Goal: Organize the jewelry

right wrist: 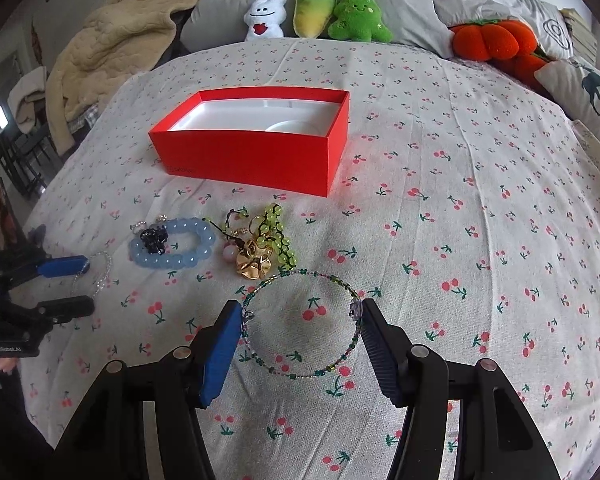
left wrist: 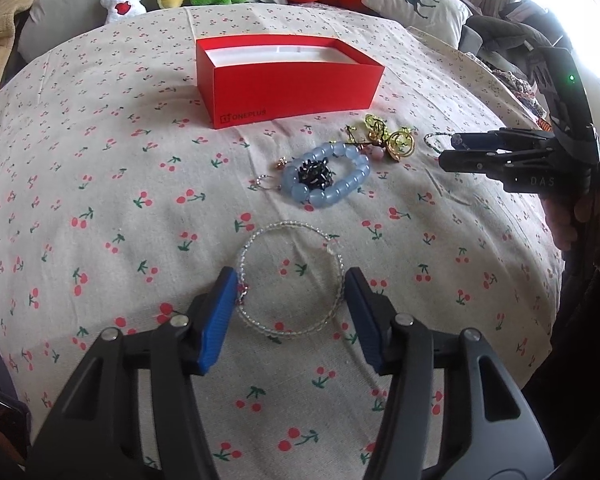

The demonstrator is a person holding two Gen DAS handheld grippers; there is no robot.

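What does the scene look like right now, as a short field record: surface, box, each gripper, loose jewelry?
surface: cherry-print bedspread
box: red box, lid off, white insert, no jewelry seen inside
left gripper: jaws astride the clear bead bracelet, pads at its sides
right gripper: jaws astride the green bead bracelet, pads at its sides
loose jewelry: blue bead bracelet ringing a black piece; gold flower piece tangled with yellow-green beads

1. A bed cover point(right wrist: 480, 168) printed with red cherries.
2. A white plush point(right wrist: 263, 18), a yellow-green plush point(right wrist: 313, 8) and a green plush point(right wrist: 358, 12) in a row.
3. An orange plush point(right wrist: 490, 40), a beige blanket point(right wrist: 112, 52) and a deer pillow point(right wrist: 588, 84).
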